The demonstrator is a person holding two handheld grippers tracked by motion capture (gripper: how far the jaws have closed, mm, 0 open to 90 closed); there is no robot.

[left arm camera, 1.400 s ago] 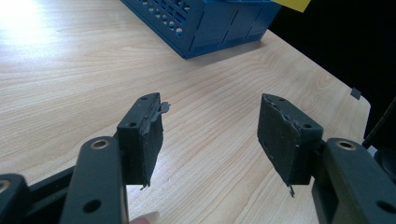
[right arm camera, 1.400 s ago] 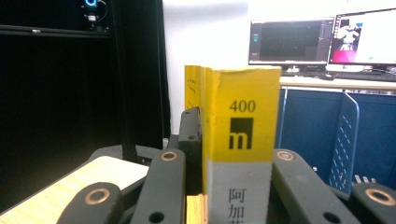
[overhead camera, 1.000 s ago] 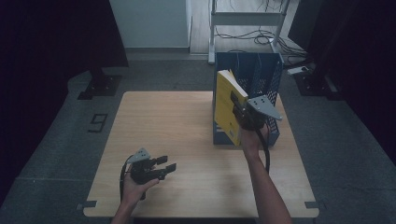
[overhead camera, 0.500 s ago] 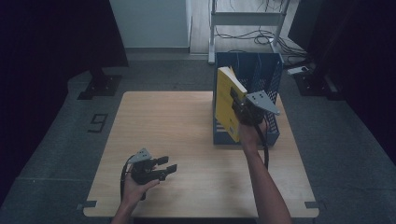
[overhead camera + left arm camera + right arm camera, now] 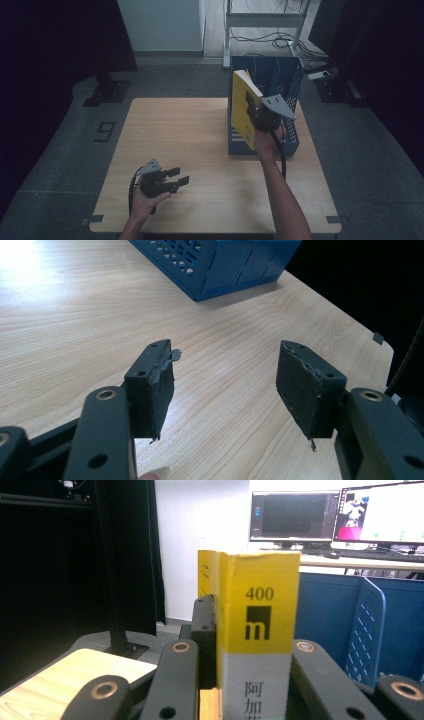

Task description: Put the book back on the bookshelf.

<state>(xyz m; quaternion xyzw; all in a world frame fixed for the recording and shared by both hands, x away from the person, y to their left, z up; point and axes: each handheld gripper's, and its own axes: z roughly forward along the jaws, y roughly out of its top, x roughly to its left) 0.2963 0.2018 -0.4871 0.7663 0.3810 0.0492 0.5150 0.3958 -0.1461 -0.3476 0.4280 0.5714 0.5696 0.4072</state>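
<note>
Little has changed. The yellow book [image 5: 242,111] clamped in the right tongs [image 5: 254,111] has shifted slightly: a second ago its top edge sat a touch lower and nearer the blue file rack's [image 5: 287,80] front left wall, and it now stands a little higher and more upright at the upper right of the high view, over the rack's left compartment.

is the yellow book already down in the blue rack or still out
Still out: the right gripper holds the yellow book tilted above the blue rack, its bottom corner near the front wall.
</note>
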